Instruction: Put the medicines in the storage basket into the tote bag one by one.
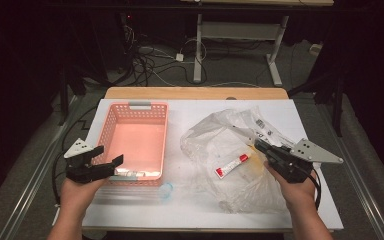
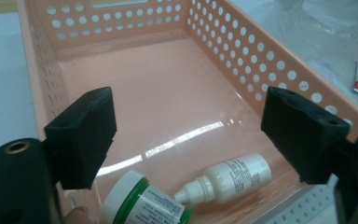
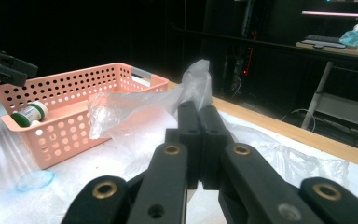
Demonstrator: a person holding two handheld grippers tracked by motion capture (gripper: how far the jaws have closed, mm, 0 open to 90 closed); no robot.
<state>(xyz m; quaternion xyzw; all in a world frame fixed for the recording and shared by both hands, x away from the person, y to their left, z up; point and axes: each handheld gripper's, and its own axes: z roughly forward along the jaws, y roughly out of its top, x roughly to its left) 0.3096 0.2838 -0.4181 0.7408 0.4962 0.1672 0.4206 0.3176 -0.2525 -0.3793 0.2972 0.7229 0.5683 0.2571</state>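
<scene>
A white table seen from above, described from left to right. At the left, the person's left hand holds the left gripper over the near rim of a pink perforated basket. Its jaws stand apart with nothing between them. In the left gripper view, a green-capped jar and a small white dropper bottle lie in the basket's near end, just below the jaws; the bottle's long axis runs across the basket.

Just in front of the basket lies a small blue translucent lid. To its right is a crumpled clear plastic bag, and inside it a red-and-white tube lies aslant, its red end toward the person.

At the right, the right gripper has its jaws together, pinching a fold of the bag's film.

The tube lies just to the left of the right gripper and well apart from the left one. Bare tabletop between bag and basket probably leaves free room to carry it across.
</scene>
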